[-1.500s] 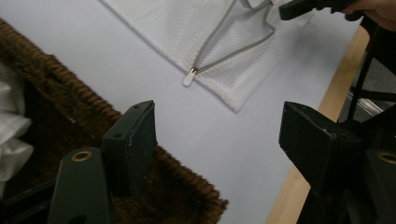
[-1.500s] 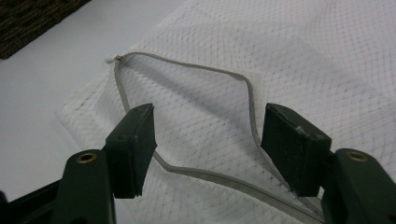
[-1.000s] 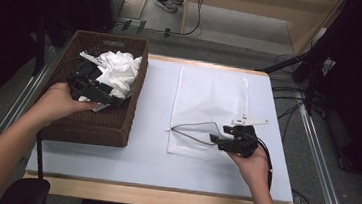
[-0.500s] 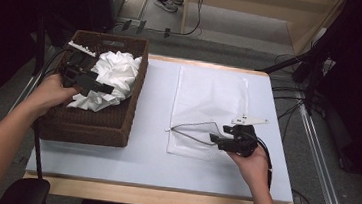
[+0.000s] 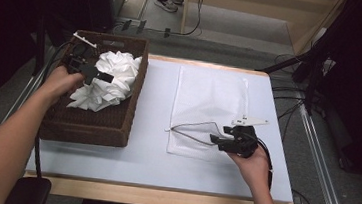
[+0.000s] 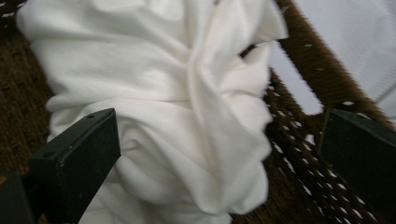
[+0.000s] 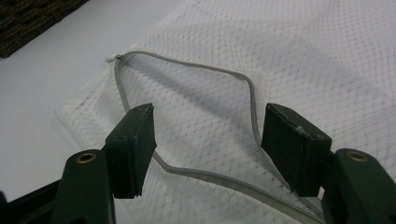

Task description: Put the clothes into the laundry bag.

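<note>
- The white cloth [image 5: 106,81] lies bunched in the brown wicker basket [image 5: 91,123] at the left of the table [image 5: 149,154], filling the basket's far half.
- In the left gripper view the cloth [image 6: 177,107] shows crumpled folds, with the basket weave [image 6: 303,163] behind and beside it.
- The left gripper [image 5: 89,70] hangs over the cloth inside the basket; its jaws have just been opening and stand wide apart, one on each side of a fold, neither pad pressing on it.
- The left hand [image 5: 60,78] holds that gripper at the basket's left wall.
- A white mesh bag [image 5: 214,100] lies flat on the table, right of the basket and apart from it.
- Its zipper [image 7: 187,121] is undone, so the mouth gapes at the bag's near end.
- The right gripper [image 5: 218,141] sits at that mouth, jaws apart, one at each side of the opening [image 7: 205,135].
- The right hand [image 5: 251,161] holds it low over the table's near right part.
- A person's shoes [image 5: 171,3] show on the floor beyond the table.
</note>
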